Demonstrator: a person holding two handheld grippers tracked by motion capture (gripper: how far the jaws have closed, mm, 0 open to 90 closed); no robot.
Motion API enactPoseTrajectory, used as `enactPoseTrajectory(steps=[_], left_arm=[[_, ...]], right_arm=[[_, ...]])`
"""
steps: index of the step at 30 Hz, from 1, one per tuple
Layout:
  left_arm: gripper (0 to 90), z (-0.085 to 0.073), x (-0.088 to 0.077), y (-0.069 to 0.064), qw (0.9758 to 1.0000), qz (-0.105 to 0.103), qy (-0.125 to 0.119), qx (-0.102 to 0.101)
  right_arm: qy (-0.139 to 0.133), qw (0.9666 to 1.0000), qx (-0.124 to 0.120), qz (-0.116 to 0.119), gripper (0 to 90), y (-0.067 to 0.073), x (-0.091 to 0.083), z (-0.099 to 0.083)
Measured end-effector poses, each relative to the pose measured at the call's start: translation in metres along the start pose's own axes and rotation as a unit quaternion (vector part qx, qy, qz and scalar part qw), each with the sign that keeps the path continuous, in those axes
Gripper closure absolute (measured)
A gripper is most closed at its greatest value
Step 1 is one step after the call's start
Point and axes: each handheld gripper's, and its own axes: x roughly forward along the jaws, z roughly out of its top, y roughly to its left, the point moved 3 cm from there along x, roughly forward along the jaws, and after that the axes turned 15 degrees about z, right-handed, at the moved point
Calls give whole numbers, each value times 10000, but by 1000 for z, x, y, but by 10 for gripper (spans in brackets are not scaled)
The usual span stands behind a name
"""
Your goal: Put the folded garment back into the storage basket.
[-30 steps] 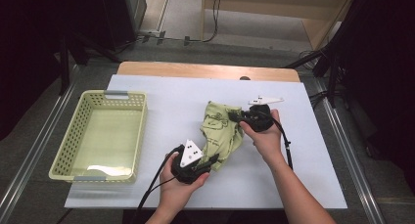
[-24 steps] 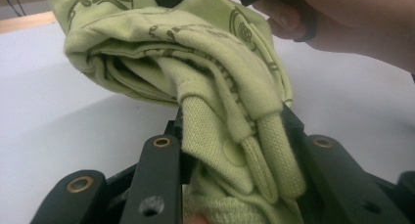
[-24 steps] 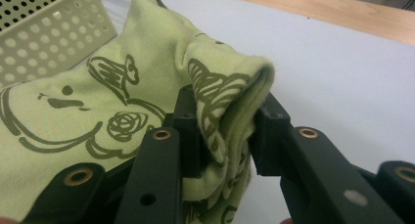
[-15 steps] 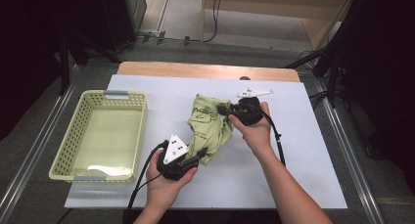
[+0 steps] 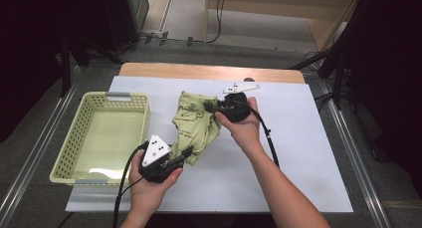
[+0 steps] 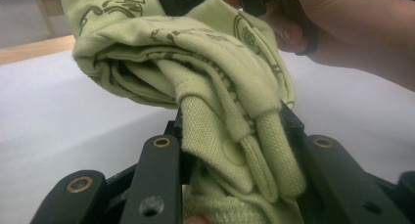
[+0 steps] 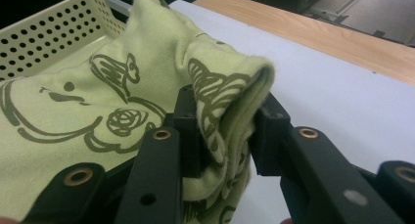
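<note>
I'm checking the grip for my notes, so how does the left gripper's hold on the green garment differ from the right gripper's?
The left gripper pinches a ribbed, bunched end of the green garment, nearest the person; the right gripper pinches a smooth folded edge with dark printed drawings, at the far end. The left gripper sits nearer the basket, the right nearer the table's middle. Both are shut on the cloth, one gripper at each end.

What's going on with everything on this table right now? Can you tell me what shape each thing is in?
Green garment: folded into a bundle, held at both ends.
Left tongs: shut on the garment's ribbed end.
Right tongs: shut on the garment's printed folded edge.
Basket: upright on the table, left of the garment; something pale lies in its near end.
Table: covered by a white sheet.
</note>
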Motion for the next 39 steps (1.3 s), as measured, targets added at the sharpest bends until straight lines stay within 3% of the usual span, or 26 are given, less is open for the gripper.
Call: enactPoseTrajectory(steps=[16, 39], left_arm=[[652, -4, -27, 40, 9993, 322, -23, -188], [651, -17, -66, 95, 9965, 766, -11, -337]], right_arm=[[48, 9996, -196, 212, 671, 25, 40, 27], [212, 9975, -435, 521, 670, 65, 104, 58]])
